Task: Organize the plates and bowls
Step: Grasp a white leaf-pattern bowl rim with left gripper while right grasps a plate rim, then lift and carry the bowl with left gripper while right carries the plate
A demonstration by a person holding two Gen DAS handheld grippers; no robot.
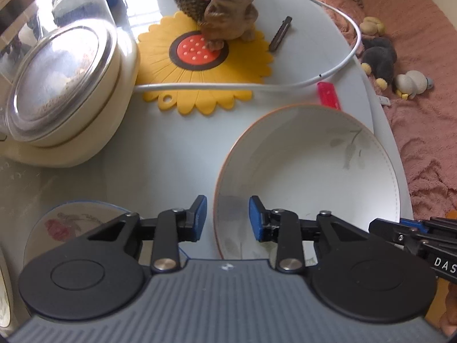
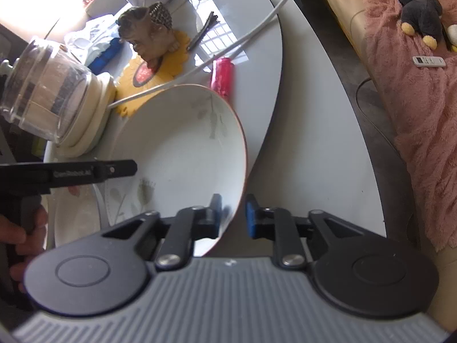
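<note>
A white deep plate (image 1: 314, 171) with an orange rim and faint leaf prints lies on the pale table (image 1: 160, 157). My left gripper (image 1: 227, 218) straddles its near-left rim, one blue pad outside and one inside. A gap shows on both sides, so it is open. My right gripper (image 2: 234, 214) is shut on the plate's (image 2: 182, 148) right rim. It appears in the left wrist view as dark fingers (image 1: 411, 234) at the right edge. A smaller rose-patterned plate (image 1: 65, 225) sits at the lower left, partly hidden by my left gripper.
A glass jar on a cream base (image 1: 65, 94) stands close on the left. Behind the plate lie a sunflower mat (image 1: 200, 85) with a dog figurine (image 1: 228, 8), a white cable (image 1: 285, 85) and a red object (image 1: 328, 94). A pink blanket with plush toys (image 1: 380, 57) lies past the table's right edge.
</note>
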